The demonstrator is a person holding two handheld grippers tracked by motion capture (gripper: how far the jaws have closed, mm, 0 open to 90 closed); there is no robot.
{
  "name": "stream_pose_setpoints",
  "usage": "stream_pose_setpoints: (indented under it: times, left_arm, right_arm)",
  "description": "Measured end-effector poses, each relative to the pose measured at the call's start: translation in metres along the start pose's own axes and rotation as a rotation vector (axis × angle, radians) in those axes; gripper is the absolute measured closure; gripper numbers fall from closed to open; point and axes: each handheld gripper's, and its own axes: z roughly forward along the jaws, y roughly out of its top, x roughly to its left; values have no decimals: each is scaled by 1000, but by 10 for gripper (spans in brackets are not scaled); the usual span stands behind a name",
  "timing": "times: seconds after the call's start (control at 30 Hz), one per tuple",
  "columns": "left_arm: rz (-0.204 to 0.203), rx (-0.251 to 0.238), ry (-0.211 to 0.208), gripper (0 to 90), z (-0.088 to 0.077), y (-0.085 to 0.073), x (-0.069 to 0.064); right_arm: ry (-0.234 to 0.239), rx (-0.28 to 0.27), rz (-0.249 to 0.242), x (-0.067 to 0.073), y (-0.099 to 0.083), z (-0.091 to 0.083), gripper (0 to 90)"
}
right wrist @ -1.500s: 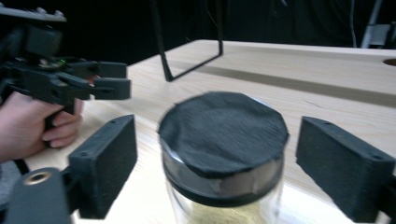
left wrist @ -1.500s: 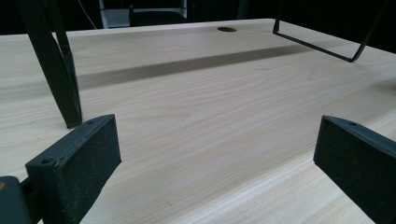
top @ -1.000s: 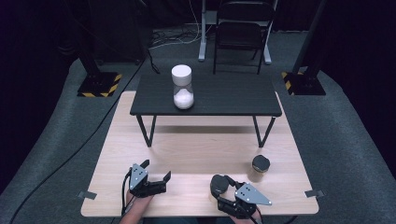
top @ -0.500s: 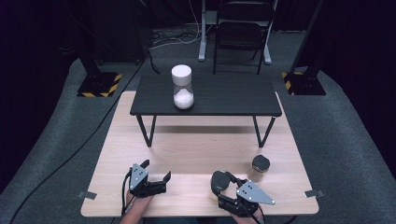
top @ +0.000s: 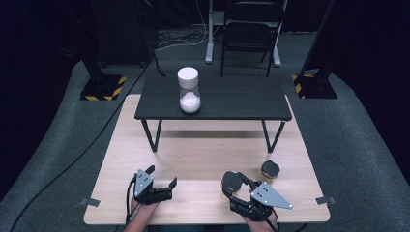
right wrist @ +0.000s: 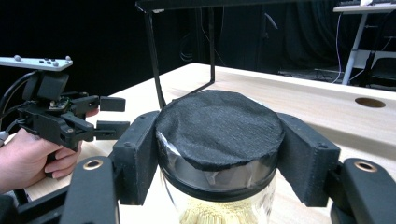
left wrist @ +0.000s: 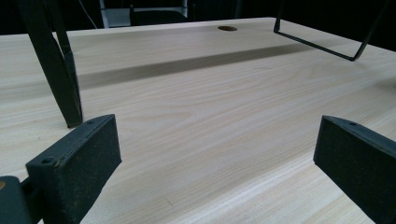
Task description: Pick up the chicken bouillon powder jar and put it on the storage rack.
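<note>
Right gripper (top: 235, 186): near edge of the pale wooden bench (top: 203, 159); fingers (right wrist: 135, 156) clamped on the black-lidded clear glass jar (right wrist: 219, 140), pressing both sides just under the lid.
Jar contents: pale strands, seen in the right gripper view; kind cannot be told.
Left gripper (top: 161, 180): near edge, well apart from the right; fingers (left wrist: 79, 161) spread wide, nothing between them, hanging low over bare wood.
Second small dark-lidded jar (top: 270, 170): on the bench, just beside the held jar, toward the right edge.
Low black table (top: 212, 99): stands on the far half of the bench on thin wire legs (top: 151, 135); carries a white-capped clear jar of white powder (top: 189, 90).
Risk: the grip sits high on smooth glass; a tilt or loosening would likely let the jar slip and drop.
Risk: swinging right could knock the second jar toward the edge.
Open room: the middle of the bench, between the grippers and the table legs.
</note>
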Motion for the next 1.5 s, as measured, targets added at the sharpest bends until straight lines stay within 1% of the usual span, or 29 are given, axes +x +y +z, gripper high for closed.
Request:
stream_pose_setpoints:
  times: [0.23,0.43,0.53,0.7,0.93,1.23,1.33,1.5]
  left_arm:
    - [-1,1,-2,2,0,0,0]
    - [1,0,-2,2,0,0,0]
    - [2,0,-2,2,0,0,0]
    - [1,1,-3,2,0,0,0]
    - [-1,1,-5,2,0,0,0]
    - [-3,2,-7,2,0,0,0]
    - [-2,2,-7,2,0,0,0]
    - [-3,5,-9,2,0,0,1]
  right_arm:
    - [-13,-17,-17,-4,12,-4,340]
    - [-25,-41,-21,-7,25,-6,340]
    - [-25,-41,-33,-8,32,-7,340]
    - [-32,-42,-36,-11,44,-9,340]
    - [-18,-60,-19,-16,58,-12,340]
    - [-20,-73,-44,-17,81,-12,340]
    - [-15,-80,-41,-17,84,-11,340]
    - [-12,-69,-39,-19,85,-8,340]
